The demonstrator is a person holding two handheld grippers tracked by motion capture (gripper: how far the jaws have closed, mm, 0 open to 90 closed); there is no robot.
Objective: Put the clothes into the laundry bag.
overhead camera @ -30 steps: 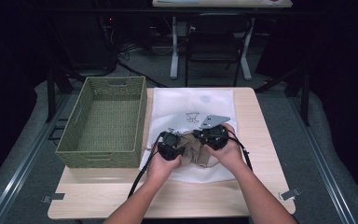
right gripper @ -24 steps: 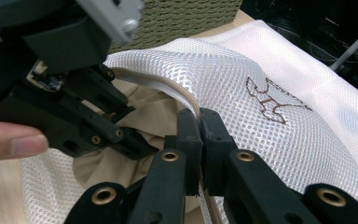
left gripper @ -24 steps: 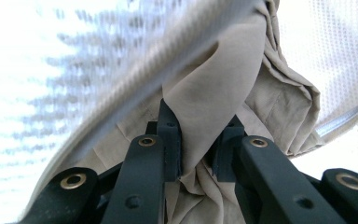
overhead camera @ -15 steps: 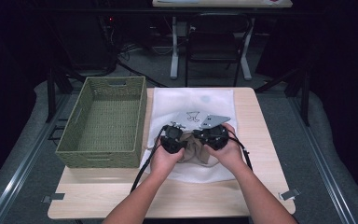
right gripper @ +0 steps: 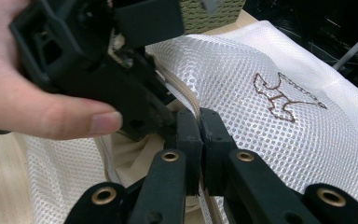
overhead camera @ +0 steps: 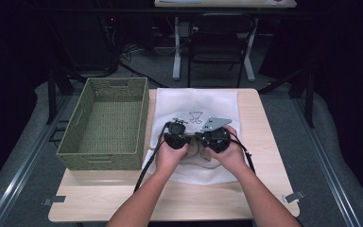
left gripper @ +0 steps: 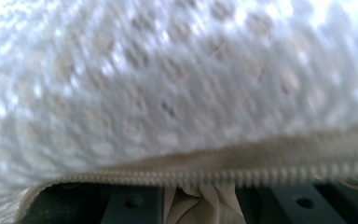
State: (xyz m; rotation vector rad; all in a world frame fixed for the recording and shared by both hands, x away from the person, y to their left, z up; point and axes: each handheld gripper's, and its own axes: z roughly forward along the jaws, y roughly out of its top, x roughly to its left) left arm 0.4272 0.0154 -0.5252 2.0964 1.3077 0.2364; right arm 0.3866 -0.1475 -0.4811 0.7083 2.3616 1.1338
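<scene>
Dark room, wooden table (overhead camera: 264,123): right claw (right gripper: 199,122) clenched on mesh bag (right gripper: 261,140) zipper edge; left claw (overhead camera: 176,138) state unclear.

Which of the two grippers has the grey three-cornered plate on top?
The right gripper, in the person's right hand over the white mesh bag; the left gripper beside it has none.

A light wooden table (overhead camera: 264,118) carries two things. A white mesh bag (overhead camera: 196,101) lies flat at its middle, reaching to the far edge. Just left of the bag, touching its side, stands an olive woven basket (overhead camera: 105,123). Bare wood shows right of the bag and along the near edge.
</scene>
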